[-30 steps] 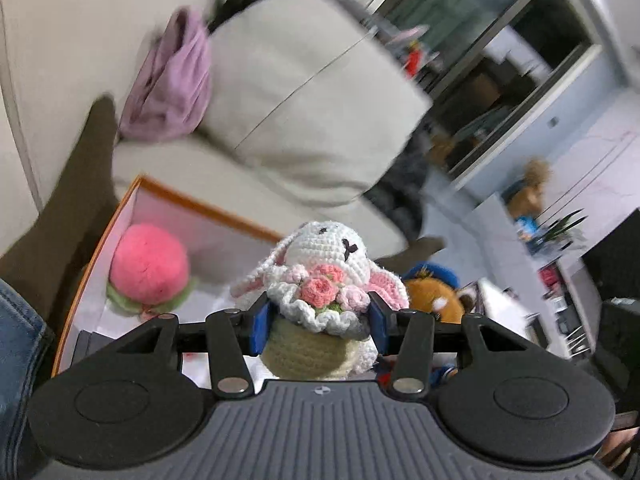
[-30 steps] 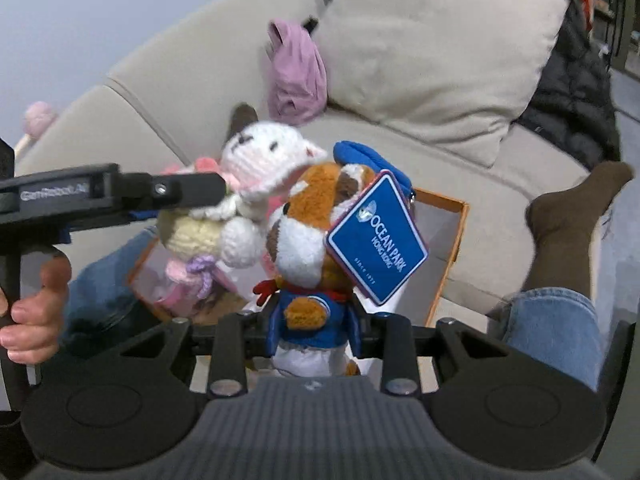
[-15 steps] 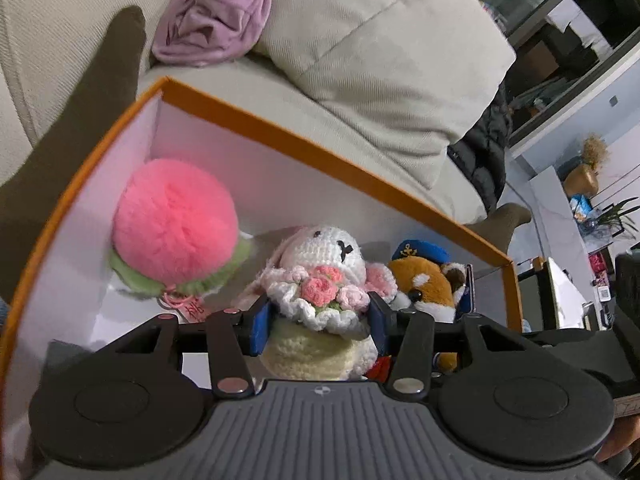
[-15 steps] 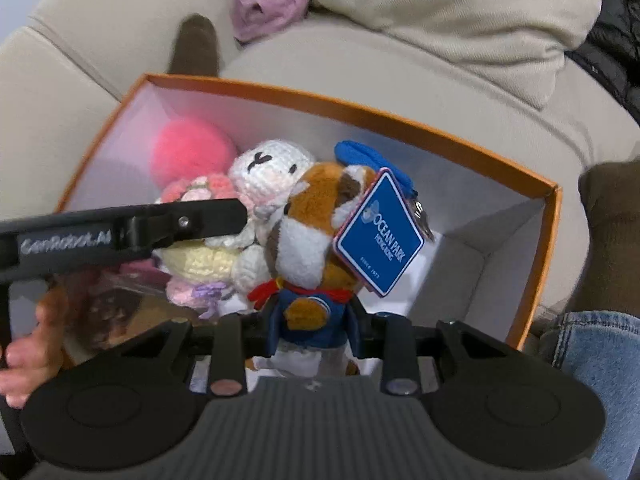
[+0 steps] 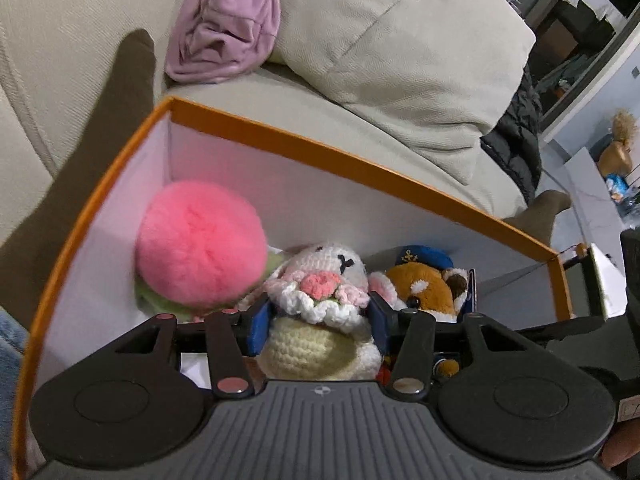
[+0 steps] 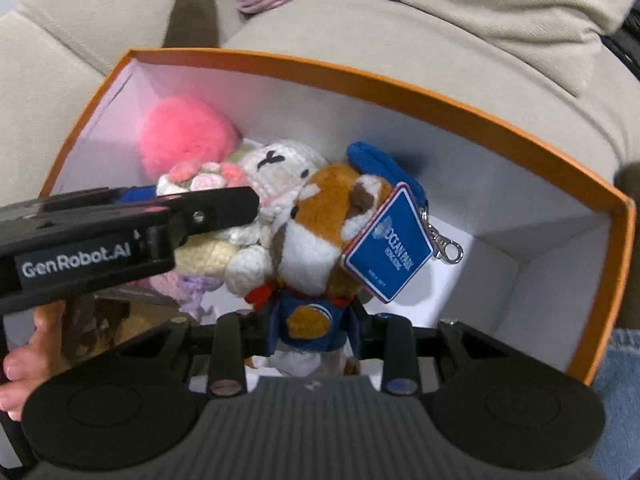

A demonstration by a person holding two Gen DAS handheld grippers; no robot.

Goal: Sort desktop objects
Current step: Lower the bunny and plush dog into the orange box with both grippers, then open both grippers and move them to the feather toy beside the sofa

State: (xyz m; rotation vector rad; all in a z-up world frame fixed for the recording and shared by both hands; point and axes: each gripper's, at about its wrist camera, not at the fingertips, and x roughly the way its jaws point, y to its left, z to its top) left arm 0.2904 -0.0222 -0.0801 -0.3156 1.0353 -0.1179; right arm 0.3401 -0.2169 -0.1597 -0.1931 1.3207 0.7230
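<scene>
My left gripper [image 5: 318,322] is shut on a crocheted white bunny [image 5: 320,320] with pink flowers and holds it inside the orange box [image 5: 320,152]. My right gripper [image 6: 312,334] is shut on a brown and white plush dog [image 6: 316,240] in a blue sailor suit with a blue Ocean Park tag [image 6: 390,246], also inside the box [image 6: 360,76]. The two toys touch each other. A pink fluffy peach plush [image 5: 200,244] lies in the box's far left corner, right beside the bunny. It also shows in the right wrist view [image 6: 184,136].
The box rests on a beige sofa [image 5: 60,40] with a large cushion [image 5: 400,32] and a crumpled lilac cloth [image 5: 228,28] behind it. A person's socked feet [image 6: 194,16] and jeans [image 6: 620,360] flank the box. The left gripper's body [image 6: 100,236] crosses the right wrist view.
Both grippers have moved down and forward into the orange box with their toys. The bunny now sits against the pink peach plush.
</scene>
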